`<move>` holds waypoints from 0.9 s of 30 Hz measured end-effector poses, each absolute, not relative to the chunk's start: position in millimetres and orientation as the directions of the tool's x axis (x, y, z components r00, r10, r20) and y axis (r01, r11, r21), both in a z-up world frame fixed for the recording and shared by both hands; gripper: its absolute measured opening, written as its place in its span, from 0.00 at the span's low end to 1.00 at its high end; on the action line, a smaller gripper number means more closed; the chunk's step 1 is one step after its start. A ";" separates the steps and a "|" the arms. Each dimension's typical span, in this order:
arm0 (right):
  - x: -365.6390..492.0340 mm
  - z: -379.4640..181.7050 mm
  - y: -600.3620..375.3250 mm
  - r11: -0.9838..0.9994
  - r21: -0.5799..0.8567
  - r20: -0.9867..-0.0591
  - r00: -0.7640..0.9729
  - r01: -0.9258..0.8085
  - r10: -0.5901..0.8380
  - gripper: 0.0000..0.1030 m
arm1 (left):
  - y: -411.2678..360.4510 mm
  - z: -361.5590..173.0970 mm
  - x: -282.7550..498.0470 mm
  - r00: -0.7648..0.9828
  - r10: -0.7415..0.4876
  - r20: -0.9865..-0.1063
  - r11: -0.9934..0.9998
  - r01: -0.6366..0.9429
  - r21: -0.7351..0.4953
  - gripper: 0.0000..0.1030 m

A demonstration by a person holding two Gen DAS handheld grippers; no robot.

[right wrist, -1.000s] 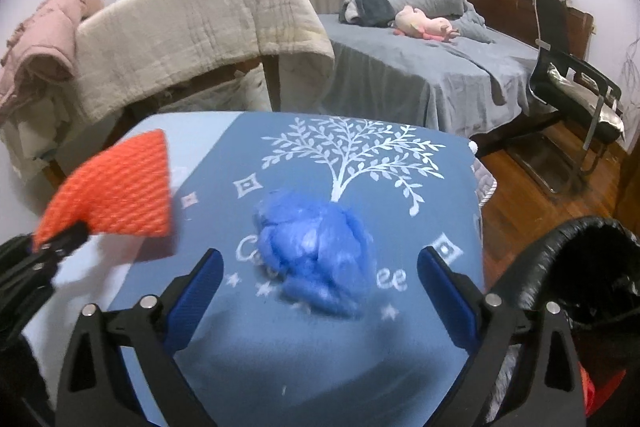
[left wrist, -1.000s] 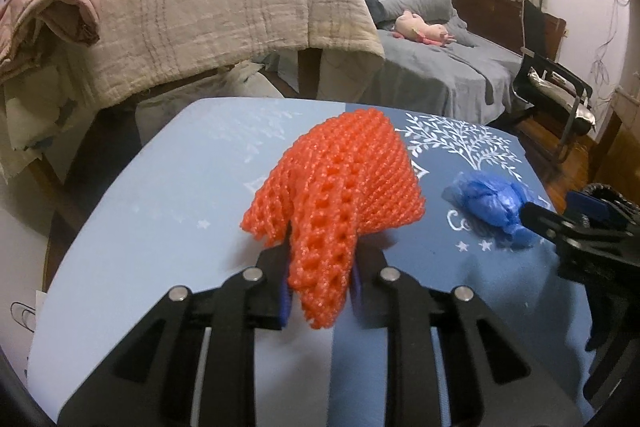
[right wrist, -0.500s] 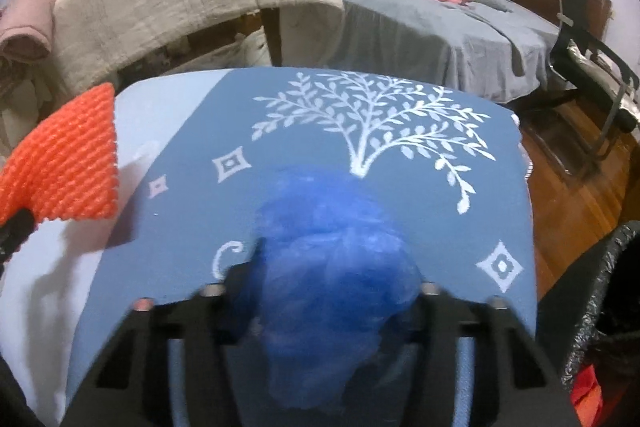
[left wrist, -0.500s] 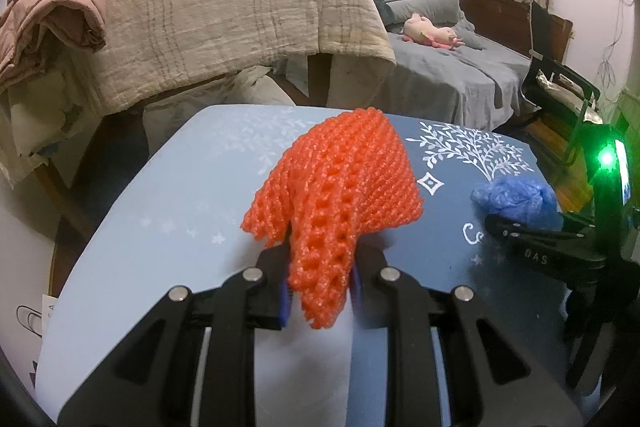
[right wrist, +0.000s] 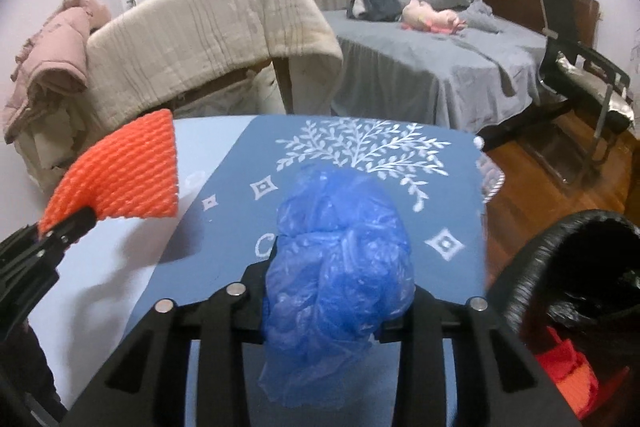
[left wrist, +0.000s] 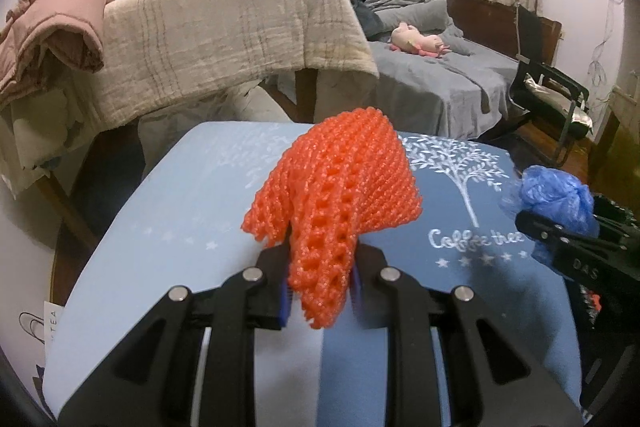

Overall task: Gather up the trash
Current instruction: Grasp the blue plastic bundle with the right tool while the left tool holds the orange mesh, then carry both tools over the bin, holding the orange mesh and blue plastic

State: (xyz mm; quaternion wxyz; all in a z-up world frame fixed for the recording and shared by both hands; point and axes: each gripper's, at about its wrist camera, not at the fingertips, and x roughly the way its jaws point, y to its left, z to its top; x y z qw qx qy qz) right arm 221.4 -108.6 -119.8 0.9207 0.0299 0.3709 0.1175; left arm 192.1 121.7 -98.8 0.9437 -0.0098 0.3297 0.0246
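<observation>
Now our right gripper had its jaws closing on the blue plastic wad, lifted off the worktop; a second earlier they stood wide around it. Our left gripper pinched the orange foam net. Only the right view showed the trash bin beside the jaws.

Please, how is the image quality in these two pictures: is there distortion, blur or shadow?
Left wrist view: strong fisheye bending and dark corners; the orange foam net in the left tongs is sharp. Right wrist view: same bending; the blue plastic bag, with the right tongs closing on it, looks slightly soft; a soft shadow lies on the tablecloth under the net.
</observation>
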 end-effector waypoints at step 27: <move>81.1 -31.6 -183.7 0.985 0.120 -0.548 0.820 -0.123 0.169 0.34 | 36.7 -35.0 106.6 0.836 -0.091 -0.541 0.995 0.094 -0.022 0.21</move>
